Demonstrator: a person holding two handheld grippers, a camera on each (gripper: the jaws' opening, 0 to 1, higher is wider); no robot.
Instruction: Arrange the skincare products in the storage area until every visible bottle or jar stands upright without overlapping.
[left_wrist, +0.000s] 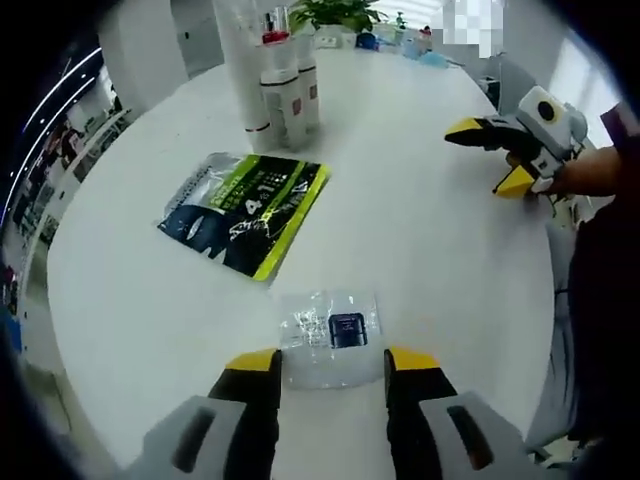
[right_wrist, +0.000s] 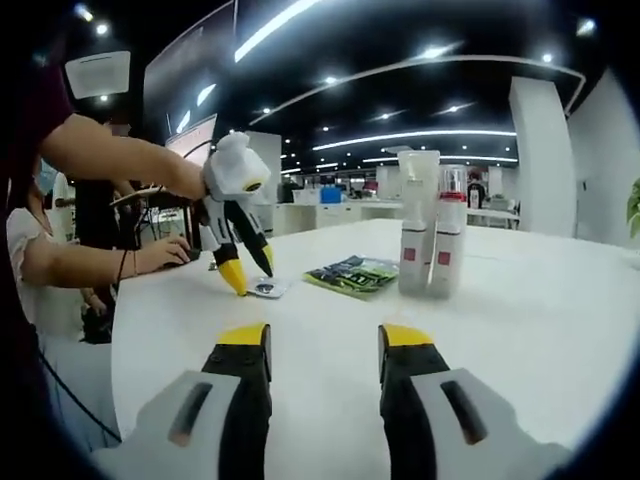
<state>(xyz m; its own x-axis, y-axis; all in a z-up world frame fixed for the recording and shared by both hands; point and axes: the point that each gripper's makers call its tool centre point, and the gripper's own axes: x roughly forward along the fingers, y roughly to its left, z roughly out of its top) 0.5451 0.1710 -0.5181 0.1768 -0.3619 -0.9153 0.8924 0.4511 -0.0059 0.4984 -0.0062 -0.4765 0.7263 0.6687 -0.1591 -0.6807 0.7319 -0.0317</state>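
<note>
While the left gripper (left_wrist: 333, 362) hangs low over the near edge of the white table (left_wrist: 430, 250), its jaws are spread apart with a small clear packet (left_wrist: 330, 335) lying flat between the tips, so nothing is gripped yet. That packet sits dead ahead of the tool and square to it, and the left gripper is plainly the nearer one. Further in lies a green and black pouch (left_wrist: 250, 212), flat too, its long side running away towards the far edge. Beyond it a tight cluster of white bottles (left_wrist: 280, 90) stands upright near the far edge, touching one another. Over on the right edge, the right gripper (left_wrist: 497, 158) waits well apart from the packet, jaws open and empty. No container shows on the table.
</note>
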